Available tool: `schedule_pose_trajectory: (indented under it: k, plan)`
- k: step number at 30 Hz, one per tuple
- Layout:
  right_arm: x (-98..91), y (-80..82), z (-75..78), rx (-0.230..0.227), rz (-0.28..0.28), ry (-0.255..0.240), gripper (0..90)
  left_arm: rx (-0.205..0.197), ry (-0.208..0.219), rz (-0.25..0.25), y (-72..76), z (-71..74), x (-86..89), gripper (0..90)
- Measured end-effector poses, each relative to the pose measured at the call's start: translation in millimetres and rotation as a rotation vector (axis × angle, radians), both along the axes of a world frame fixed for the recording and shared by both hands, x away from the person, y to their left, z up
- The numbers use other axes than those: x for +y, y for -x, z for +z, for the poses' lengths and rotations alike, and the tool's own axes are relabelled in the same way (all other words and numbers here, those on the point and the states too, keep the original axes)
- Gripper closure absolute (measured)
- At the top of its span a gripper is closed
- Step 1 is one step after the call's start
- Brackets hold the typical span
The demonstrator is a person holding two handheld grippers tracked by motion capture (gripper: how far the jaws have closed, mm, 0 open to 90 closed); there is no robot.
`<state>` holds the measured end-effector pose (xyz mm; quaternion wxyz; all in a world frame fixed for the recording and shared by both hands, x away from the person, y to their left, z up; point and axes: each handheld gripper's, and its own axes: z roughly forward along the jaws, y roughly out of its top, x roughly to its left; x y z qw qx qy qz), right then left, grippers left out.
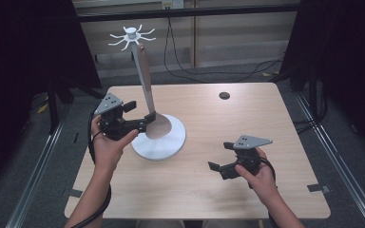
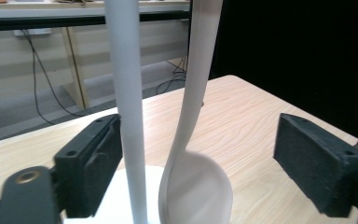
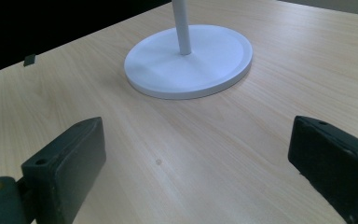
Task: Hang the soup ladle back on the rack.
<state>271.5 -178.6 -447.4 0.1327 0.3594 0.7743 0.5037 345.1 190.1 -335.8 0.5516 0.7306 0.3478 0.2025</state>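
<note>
Your left gripper (image 1: 140, 115) is wide apart around the spoon (image 1: 148, 90), not pinching it. The spoon hangs on the white stand (image 1: 158, 142), its bowl low by the base. Your right gripper (image 1: 221, 155) is apart too, over the table (image 1: 209, 109), holding nothing.

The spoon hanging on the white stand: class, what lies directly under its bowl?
Under the spoon bowl lies the stand's round white base on the wooden table. The bowl covers part of the base, and whether they touch cannot be told.
</note>
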Motion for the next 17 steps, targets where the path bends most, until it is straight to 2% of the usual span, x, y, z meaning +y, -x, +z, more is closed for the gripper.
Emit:
schedule_pose_trajectory:
  k: [5, 11, 14, 17]
  plan:
    - [-1.0, 0.4, -0.1, -0.001, -0.003, 0.003, 3.7, -0.004, -0.01, 0.001, 3.8, -7.8, 2.2, 10.1]
    - [-2.4, 0.9, -0.5, -0.004, -0.005, 0.007, 3.7, 0.011, -0.011, 0.014, 6.6, -20.2, 3.1, 9.3]
    - [-2.5, 1.1, -0.1, -0.004, -0.005, 0.006, 3.7, 0.017, -0.018, 0.022, 8.0, -23.6, 3.5, 9.0]
    - [-2.4, 0.6, -0.1, -0.005, -0.001, 0.008, 3.7, 0.016, -0.025, 0.009, 9.5, -24.5, 4.5, 9.0]
